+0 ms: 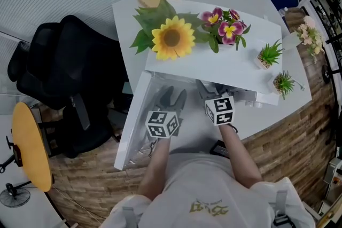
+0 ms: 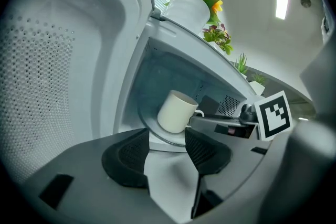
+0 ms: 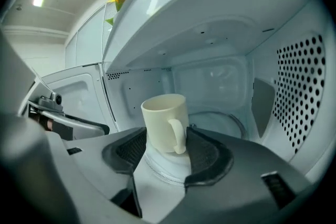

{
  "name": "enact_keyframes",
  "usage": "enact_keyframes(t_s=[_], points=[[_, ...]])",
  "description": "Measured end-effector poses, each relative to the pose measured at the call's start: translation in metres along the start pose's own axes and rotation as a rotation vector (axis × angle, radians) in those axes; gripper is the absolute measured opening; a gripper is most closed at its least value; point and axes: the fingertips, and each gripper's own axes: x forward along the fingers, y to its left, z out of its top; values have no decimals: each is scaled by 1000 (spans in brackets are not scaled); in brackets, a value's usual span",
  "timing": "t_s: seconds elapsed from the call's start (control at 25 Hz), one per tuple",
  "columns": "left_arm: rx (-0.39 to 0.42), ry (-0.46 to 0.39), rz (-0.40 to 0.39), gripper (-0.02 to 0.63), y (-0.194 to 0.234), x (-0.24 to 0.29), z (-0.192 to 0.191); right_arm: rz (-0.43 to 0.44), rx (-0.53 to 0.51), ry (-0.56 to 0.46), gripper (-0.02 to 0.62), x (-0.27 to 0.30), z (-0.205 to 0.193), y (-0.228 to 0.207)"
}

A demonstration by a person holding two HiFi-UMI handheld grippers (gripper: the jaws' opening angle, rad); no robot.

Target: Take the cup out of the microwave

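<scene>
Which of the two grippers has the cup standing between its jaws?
The right gripper: the cream cup stands between its open jaws, handle facing it. The left gripper has open, empty jaws, with the cup farther in, beyond them.

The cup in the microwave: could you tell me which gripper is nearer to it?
Right. The right gripper straddles the cup with open jaws; the left gripper sits farther back.

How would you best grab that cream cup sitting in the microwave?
By its round body, from the microwave's open front: the cup stands upright with its handle facing out, so the open right gripper can likely close on the wall either side of it.
</scene>
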Motion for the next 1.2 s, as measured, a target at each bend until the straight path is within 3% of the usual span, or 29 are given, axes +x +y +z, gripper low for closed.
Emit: enact_keyframes(t_s=[0.36, 0.64, 0.76, 1.2], points=[[-2, -1, -6, 213, 0, -4, -1, -22, -2, 3, 161, -5, -4, 2], [-6, -7, 0, 212, 4, -8, 0, -43, -10, 7, 135, -5, -3, -1], [-5, -6, 0, 212, 3, -8, -1, -59, -34, 17, 74, -5, -4, -3], [-1, -3, 4, 209, 2, -8, -1, -45, -126, 31, 63, -5, -2, 1]])
